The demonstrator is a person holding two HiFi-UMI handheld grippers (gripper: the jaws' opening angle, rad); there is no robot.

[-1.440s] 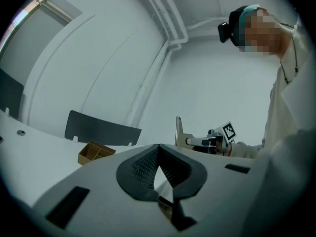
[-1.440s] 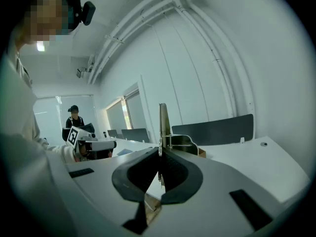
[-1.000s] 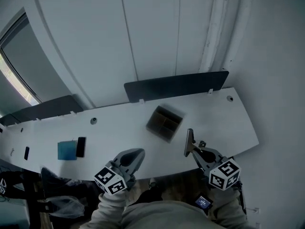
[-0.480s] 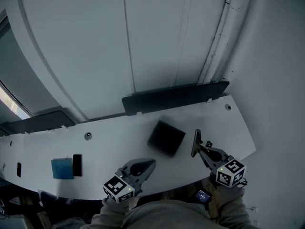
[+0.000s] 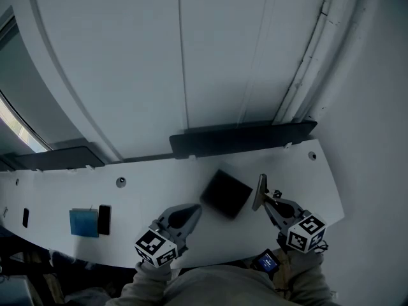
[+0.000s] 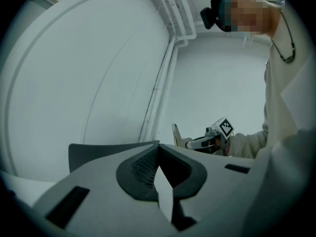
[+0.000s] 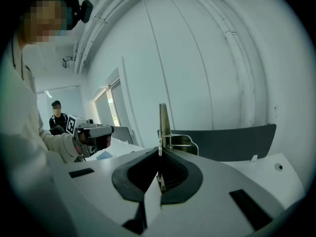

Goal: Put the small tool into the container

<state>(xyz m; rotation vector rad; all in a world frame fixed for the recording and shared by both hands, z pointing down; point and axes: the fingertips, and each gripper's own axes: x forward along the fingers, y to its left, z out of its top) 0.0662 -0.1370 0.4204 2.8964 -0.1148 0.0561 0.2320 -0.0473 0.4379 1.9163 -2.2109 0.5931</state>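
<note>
The small tool (image 5: 259,189) is clamped upright in the right gripper (image 5: 261,199), just right of the black container (image 5: 226,194), which is set on the white table (image 5: 146,187) with bare surface round it. The left gripper (image 5: 189,211) is closed on nothing near the container's left side. The table's far edge is lined by a dark panel (image 5: 242,138); a blue pad (image 5: 83,222) and a phone (image 5: 104,219) are laid well to the left.
</note>
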